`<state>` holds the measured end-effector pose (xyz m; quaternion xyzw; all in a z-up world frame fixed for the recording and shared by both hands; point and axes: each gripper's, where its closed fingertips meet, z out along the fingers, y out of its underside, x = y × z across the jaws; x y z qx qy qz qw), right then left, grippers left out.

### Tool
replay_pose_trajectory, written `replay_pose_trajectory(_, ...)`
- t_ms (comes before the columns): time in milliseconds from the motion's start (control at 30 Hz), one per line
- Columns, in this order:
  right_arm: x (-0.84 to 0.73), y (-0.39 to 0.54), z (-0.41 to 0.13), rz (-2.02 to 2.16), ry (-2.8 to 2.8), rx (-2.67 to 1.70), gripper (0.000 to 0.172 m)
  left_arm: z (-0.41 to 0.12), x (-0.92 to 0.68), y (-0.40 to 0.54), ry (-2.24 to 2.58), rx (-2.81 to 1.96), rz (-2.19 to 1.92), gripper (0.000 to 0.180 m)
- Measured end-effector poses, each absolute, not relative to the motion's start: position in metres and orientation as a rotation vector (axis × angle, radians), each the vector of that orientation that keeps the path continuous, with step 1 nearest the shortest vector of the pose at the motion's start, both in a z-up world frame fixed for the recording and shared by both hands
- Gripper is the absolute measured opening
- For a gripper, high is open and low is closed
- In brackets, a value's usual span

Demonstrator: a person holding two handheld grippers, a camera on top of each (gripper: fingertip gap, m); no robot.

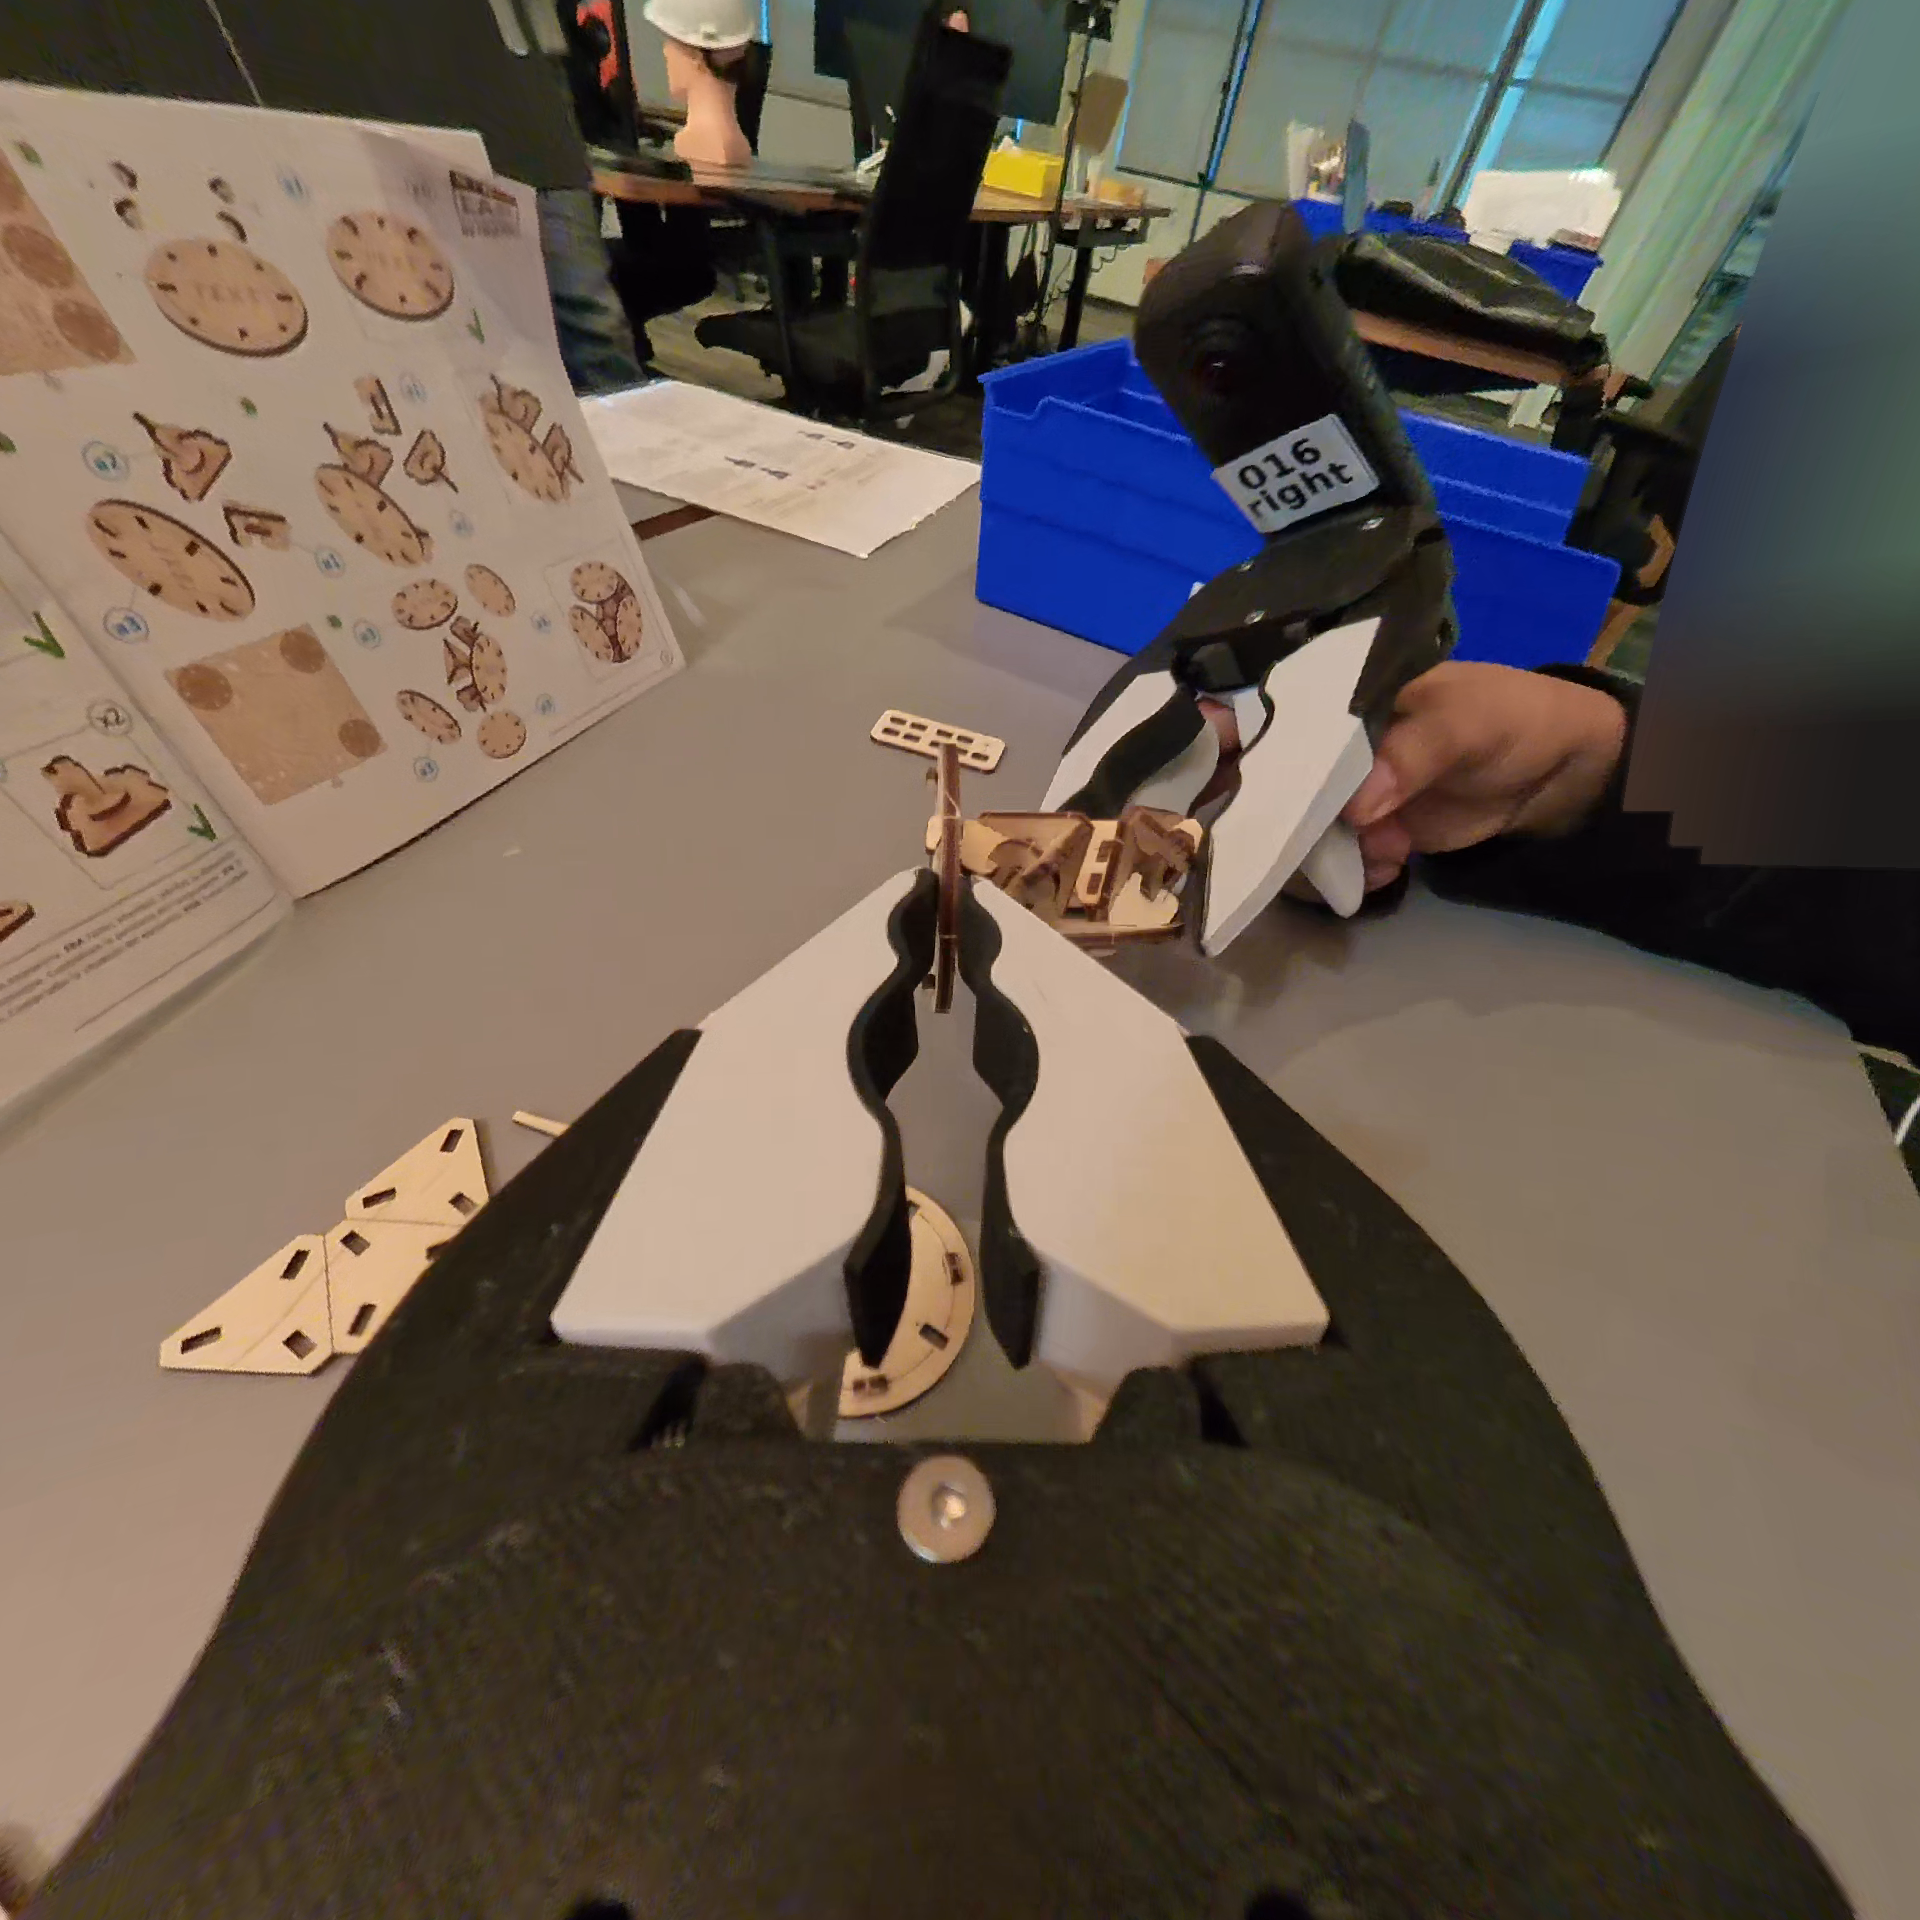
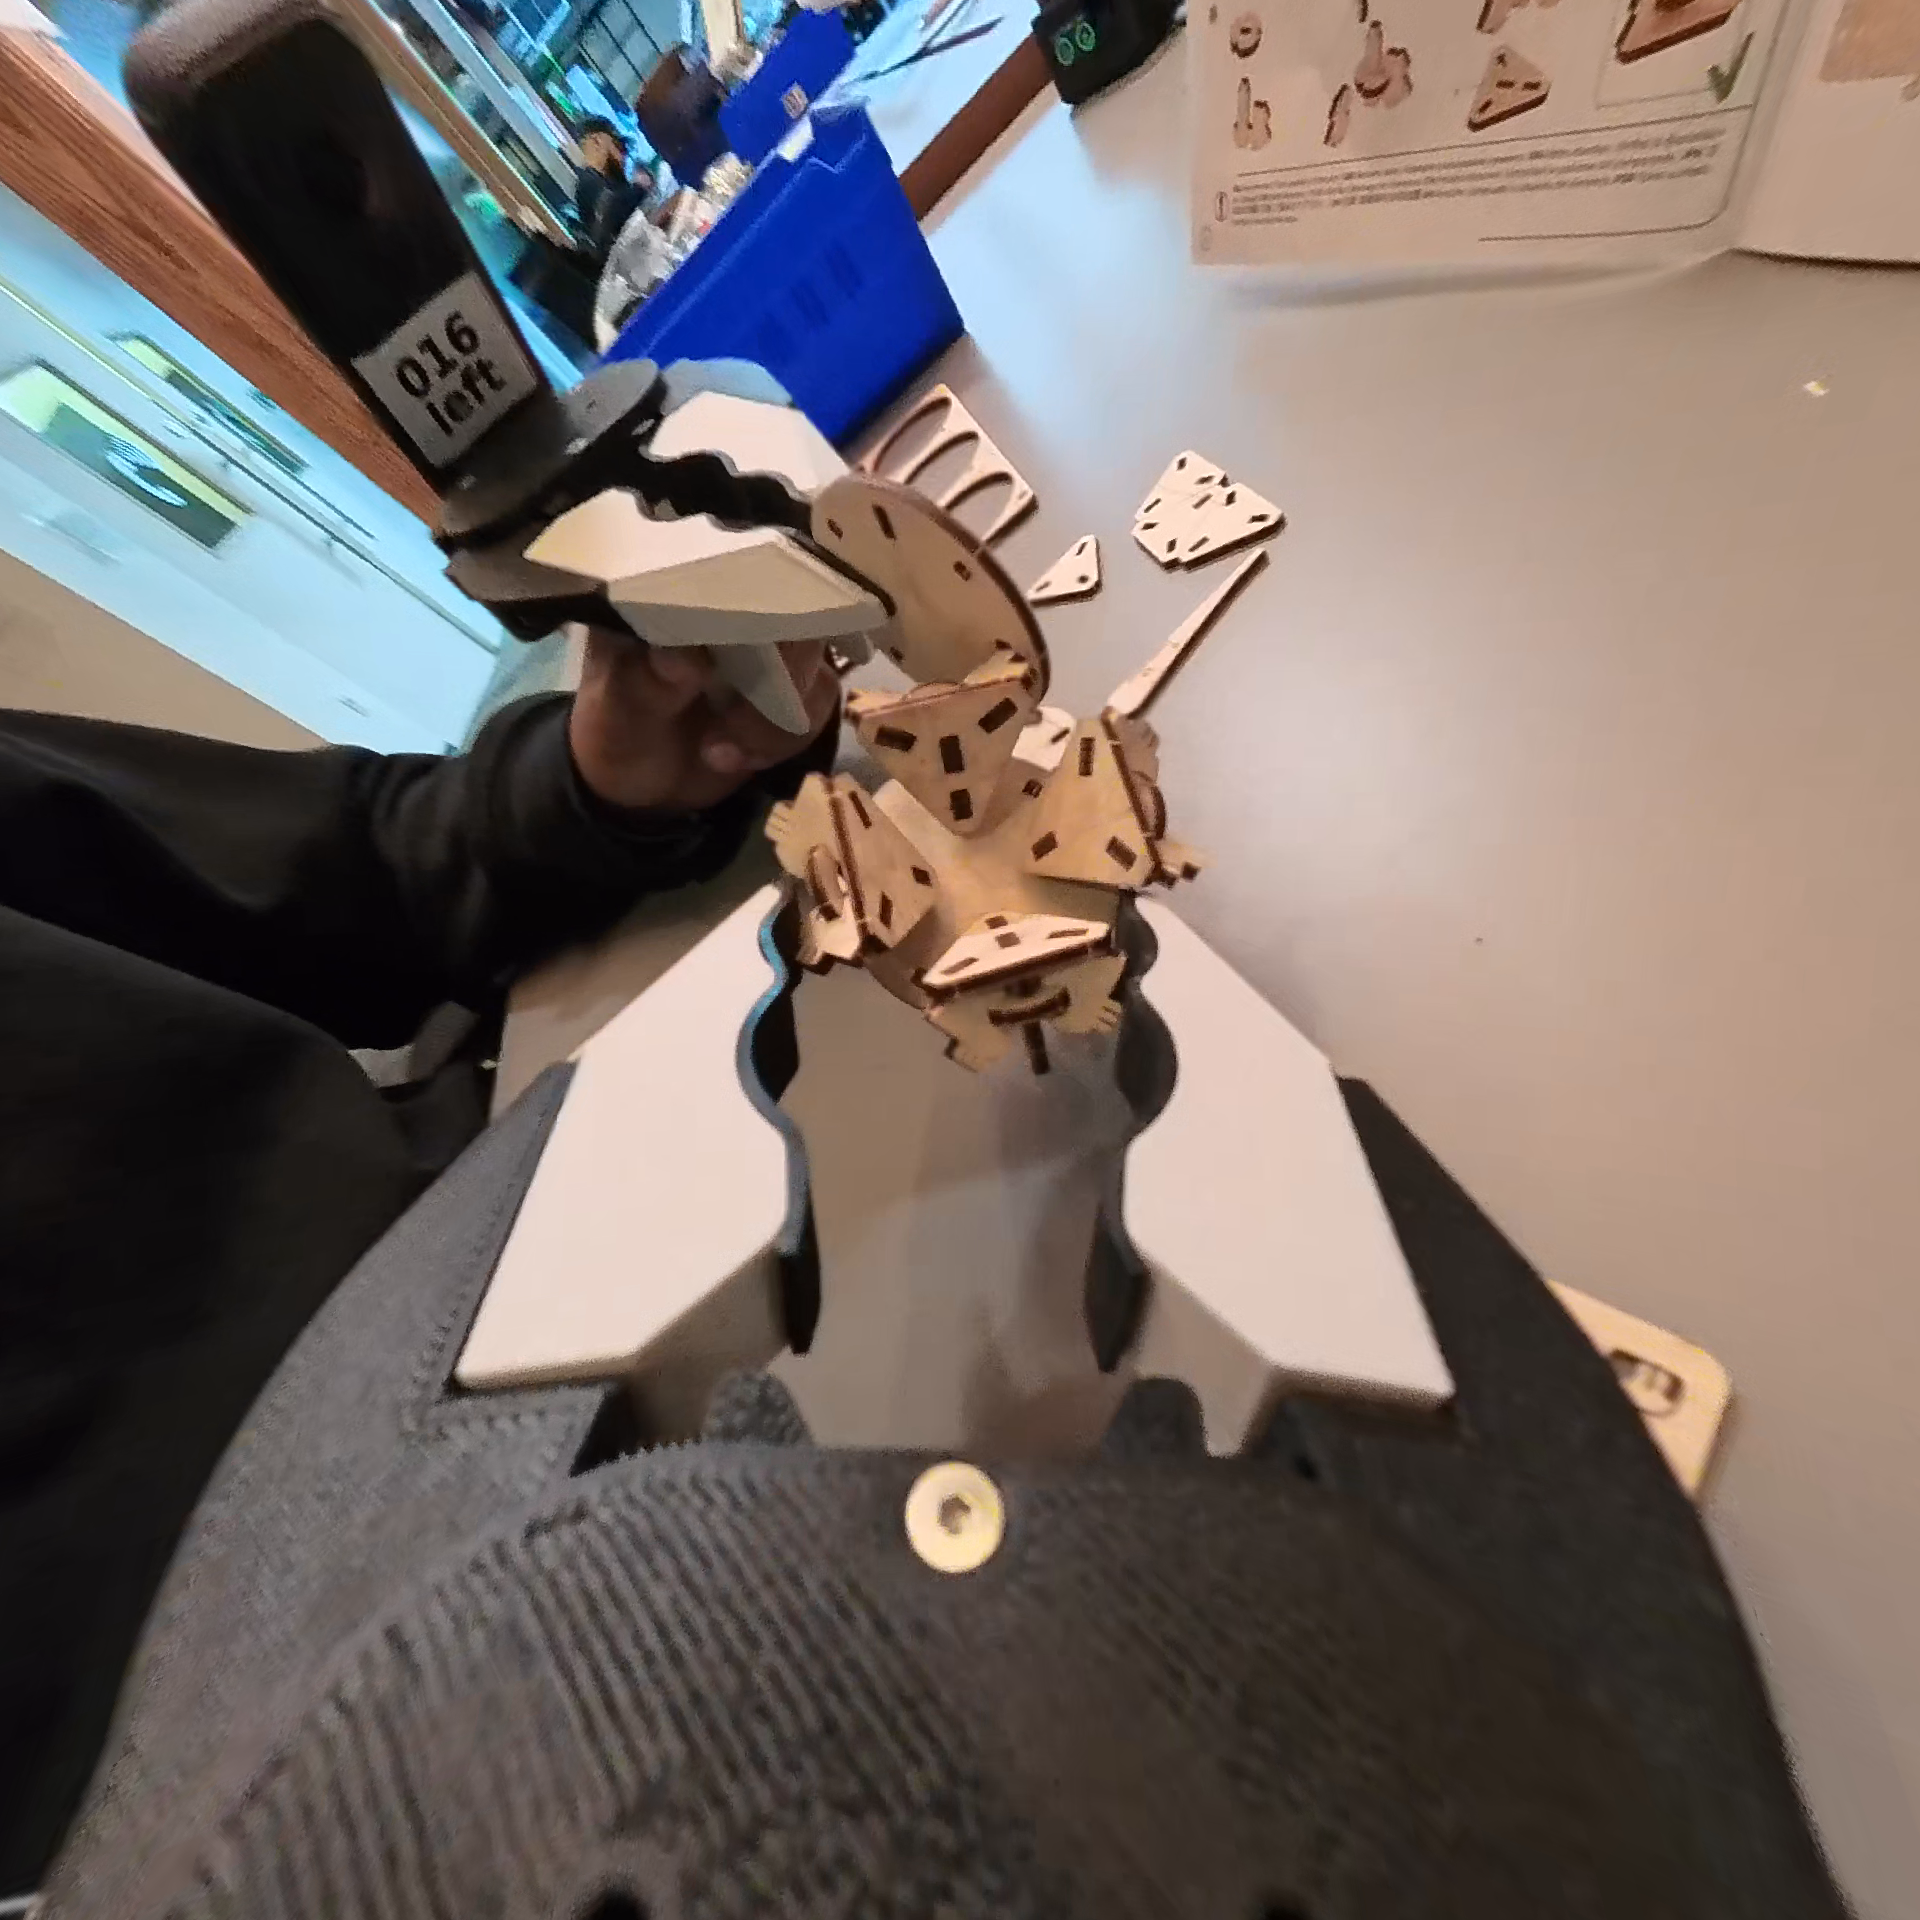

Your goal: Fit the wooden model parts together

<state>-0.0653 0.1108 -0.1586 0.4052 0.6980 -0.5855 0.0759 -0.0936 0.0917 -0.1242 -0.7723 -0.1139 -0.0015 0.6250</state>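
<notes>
Left wrist view: the left tongs (image 1: 943,914) are clamping the edge of a thin wooden disc (image 1: 943,831), held upright above the grey bench (image 1: 520,935).

Right wrist view: the right tongs (image 2: 951,940) are gripping a wooden assembly (image 2: 966,883), both pads pressing its sides; the disc is touching its top.

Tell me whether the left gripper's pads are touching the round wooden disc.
Touching. The left wrist view shows the left gripper with both black pads pinching the round wooden disc edge-on, no gap either side.
</notes>
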Motion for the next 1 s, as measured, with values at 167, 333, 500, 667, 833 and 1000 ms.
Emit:
replay_pose_trajectory(167,-0.063,0.110,-0.154,-1.775,2.008,1.200,0.059,-0.121,-0.091,0.092,-0.212,-1.771,0.052,0.000)
replay_pose_trajectory(333,-0.058,0.107,-0.151,-1.777,1.919,1.170,0.059,-0.119,-0.088,0.092,-0.184,-1.762,0.052,0.000)
replay_pose_trajectory(500,-0.057,0.107,-0.150,-1.778,1.908,1.161,0.059,-0.119,-0.088,0.091,-0.165,-1.763,0.065,0.000)
replay_pose_trajectory(667,-0.056,0.107,-0.149,-1.782,1.897,1.150,0.059,-0.118,-0.086,0.091,-0.145,-1.759,0.075,0.000)
replay_pose_trajectory(833,-0.055,0.107,-0.148,-1.787,1.882,1.142,0.059,-0.116,-0.085,0.091,-0.136,-1.750,0.075,0.000)
replay_pose_trajectory(1000,-0.054,0.106,-0.147,-1.790,1.872,1.138,0.059,-0.116,-0.085,0.091,-0.137,-1.743,0.067,0.000)
